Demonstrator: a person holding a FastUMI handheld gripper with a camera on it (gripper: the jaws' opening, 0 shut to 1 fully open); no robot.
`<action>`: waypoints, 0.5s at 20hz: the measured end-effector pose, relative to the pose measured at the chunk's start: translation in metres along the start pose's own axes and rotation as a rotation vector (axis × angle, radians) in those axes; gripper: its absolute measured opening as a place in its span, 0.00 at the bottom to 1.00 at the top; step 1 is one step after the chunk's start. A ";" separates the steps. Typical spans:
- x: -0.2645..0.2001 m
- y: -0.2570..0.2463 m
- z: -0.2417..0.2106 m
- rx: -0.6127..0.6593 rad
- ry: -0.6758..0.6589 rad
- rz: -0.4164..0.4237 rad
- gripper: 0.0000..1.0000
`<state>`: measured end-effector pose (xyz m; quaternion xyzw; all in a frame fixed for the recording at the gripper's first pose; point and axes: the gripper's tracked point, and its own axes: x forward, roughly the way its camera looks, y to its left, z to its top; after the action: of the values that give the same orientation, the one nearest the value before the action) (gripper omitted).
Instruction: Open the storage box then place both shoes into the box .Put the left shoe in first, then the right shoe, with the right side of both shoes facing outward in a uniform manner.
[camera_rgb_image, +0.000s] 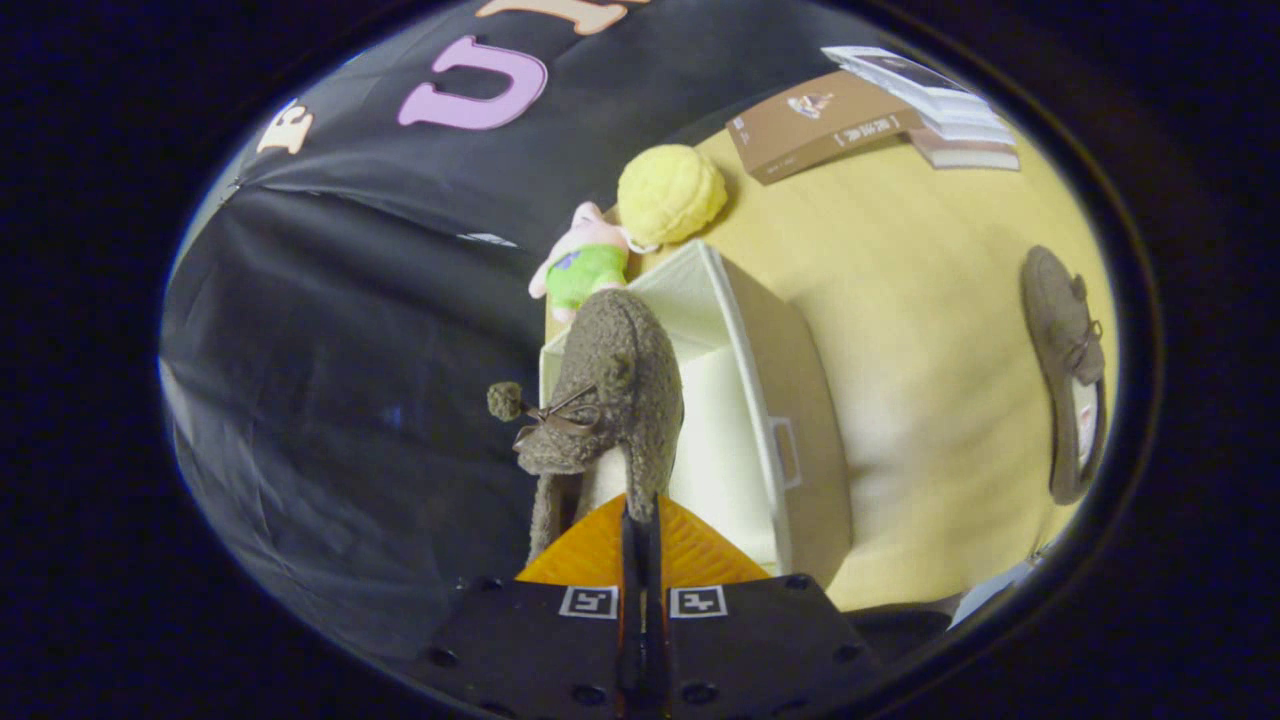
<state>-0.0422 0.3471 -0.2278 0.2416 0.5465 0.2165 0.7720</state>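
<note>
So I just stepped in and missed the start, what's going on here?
A hand-held gripper is shut on the edge of a fuzzy grey-brown slipper with a bow, holding it at the open white fabric storage box. The matching second slipper lies apart on the light wooden table, waiting its turn.

Table (900, 300): box (790, 400), shoe (1065, 370), books (930, 100).

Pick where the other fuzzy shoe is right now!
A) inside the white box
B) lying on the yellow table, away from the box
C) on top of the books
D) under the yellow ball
B: the second shoe lies on the table, apart from the open storage box, while the gripper is shut on the first shoe, held over the box.
</note>
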 end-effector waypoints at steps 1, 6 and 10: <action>0.011 -0.002 -0.004 -0.016 0.012 -0.025 0.05; 0.060 -0.020 -0.014 -0.044 0.021 -0.151 0.05; 0.085 -0.019 -0.027 -0.051 0.042 -0.184 0.05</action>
<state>-0.0403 0.3868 -0.3102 0.1660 0.5766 0.1637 0.7830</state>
